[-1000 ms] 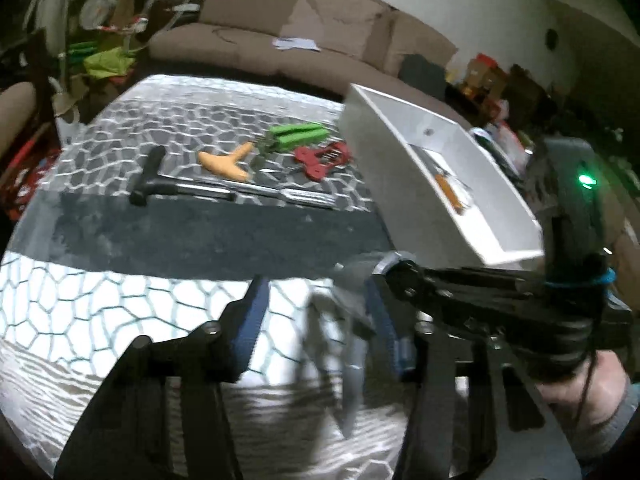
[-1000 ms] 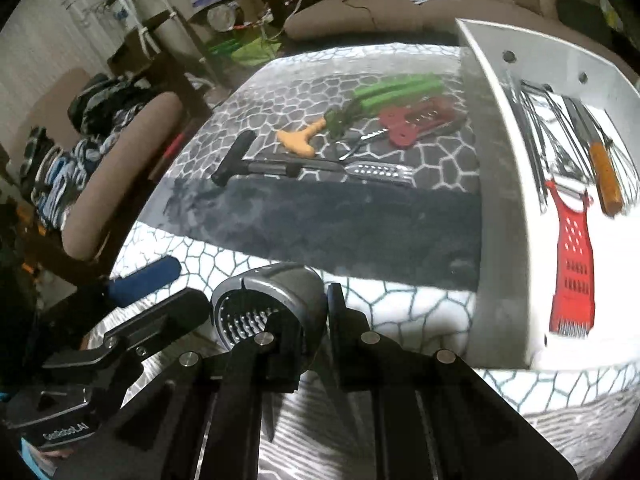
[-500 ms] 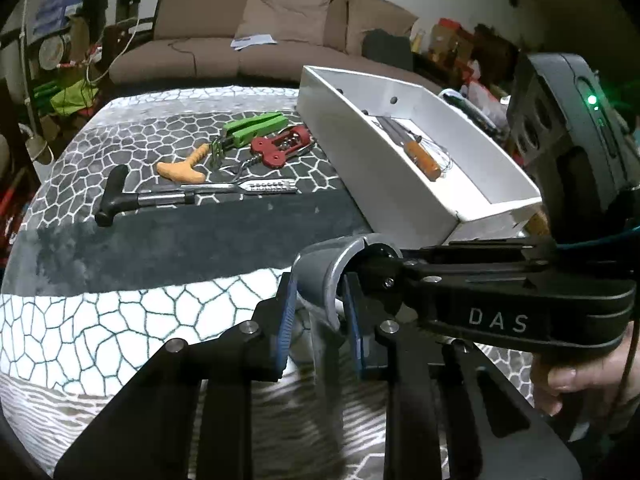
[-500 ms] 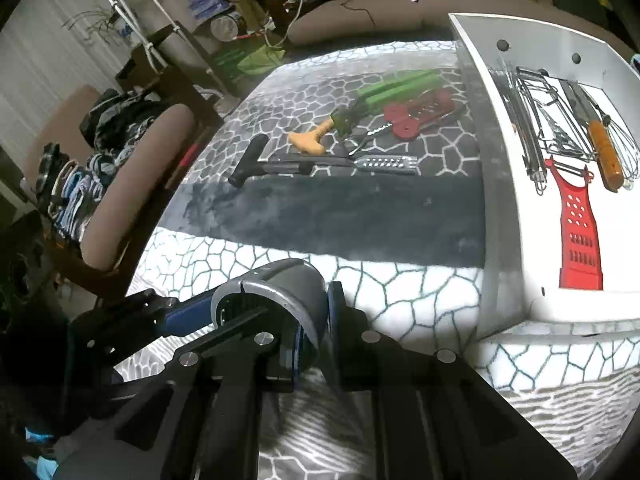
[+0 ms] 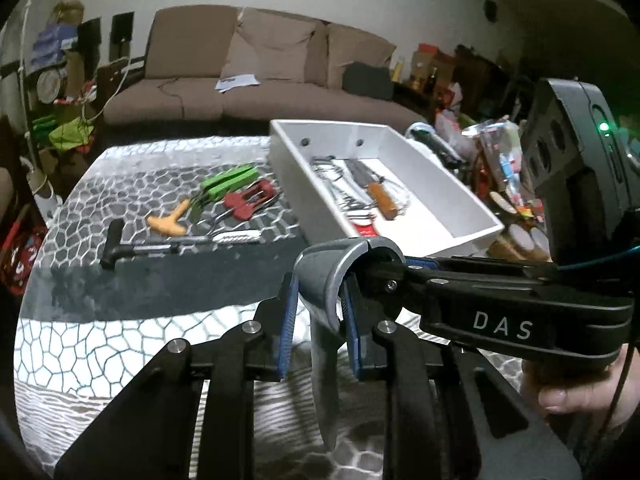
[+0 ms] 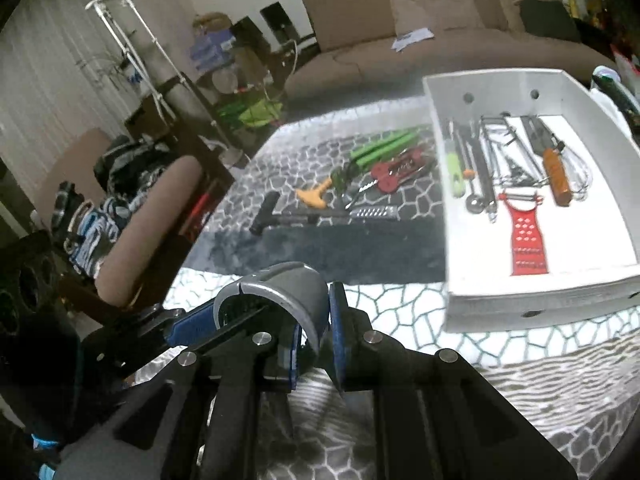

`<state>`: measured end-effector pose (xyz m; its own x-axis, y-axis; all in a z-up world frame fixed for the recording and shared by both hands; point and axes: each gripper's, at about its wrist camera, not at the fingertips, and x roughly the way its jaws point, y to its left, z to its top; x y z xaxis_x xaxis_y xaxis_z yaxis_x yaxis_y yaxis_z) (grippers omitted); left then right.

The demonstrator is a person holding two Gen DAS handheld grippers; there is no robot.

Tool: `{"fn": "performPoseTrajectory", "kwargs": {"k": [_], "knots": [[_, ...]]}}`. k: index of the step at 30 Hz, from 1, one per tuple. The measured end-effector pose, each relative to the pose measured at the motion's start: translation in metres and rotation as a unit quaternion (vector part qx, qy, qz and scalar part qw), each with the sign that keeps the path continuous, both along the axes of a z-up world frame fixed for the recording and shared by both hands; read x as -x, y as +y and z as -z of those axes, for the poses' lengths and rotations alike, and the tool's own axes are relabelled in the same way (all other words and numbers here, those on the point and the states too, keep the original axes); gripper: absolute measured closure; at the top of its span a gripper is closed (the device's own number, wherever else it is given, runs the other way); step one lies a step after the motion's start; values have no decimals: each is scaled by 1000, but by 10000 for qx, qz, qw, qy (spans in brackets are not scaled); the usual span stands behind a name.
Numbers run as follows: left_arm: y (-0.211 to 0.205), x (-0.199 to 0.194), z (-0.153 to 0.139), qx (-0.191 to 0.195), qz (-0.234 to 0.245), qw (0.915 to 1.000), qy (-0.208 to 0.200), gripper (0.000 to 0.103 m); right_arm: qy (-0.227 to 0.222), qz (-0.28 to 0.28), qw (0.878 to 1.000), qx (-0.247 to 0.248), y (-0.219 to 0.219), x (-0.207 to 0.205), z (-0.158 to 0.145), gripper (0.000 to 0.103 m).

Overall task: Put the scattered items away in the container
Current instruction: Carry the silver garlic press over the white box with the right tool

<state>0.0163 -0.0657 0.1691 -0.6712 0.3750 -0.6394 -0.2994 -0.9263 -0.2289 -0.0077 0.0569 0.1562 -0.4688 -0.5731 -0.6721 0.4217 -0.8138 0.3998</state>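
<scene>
The lower end of the grey tool [image 5: 325, 344] disappears behind the left gripper [image 5: 320, 320] body in the left wrist view, so its full length cannot be told. In the right wrist view the right gripper [image 6: 314, 344] covers most of that tool [image 6: 280, 284]; what its toothed inside is stays unclear. The near wall of the white container [image 5: 384, 196] hides most of the red grater [image 5: 366, 232]. The wire utensils [image 6: 508, 148] overlap in a tangle too fine to separate. The person's hand [image 5: 580, 392] is cut by the picture's edge.
</scene>
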Motion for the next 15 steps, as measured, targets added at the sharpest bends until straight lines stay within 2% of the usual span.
{"fn": "performPoseTrajectory", "kwargs": {"k": [6, 10, 15], "knots": [[58, 19, -52, 141, 314, 9994, 91, 83, 5, 307, 9991, 289, 59, 12, -43, 91], [101, 47, -81, 28, 549, 9984, 111, 83, 16, 557, 9979, 330, 103, 35, -73, 91], [150, 88, -103, -165, 692, 9974, 124, 83, -73, 836, 9962, 217, 151, 76, -100, 91]]}}
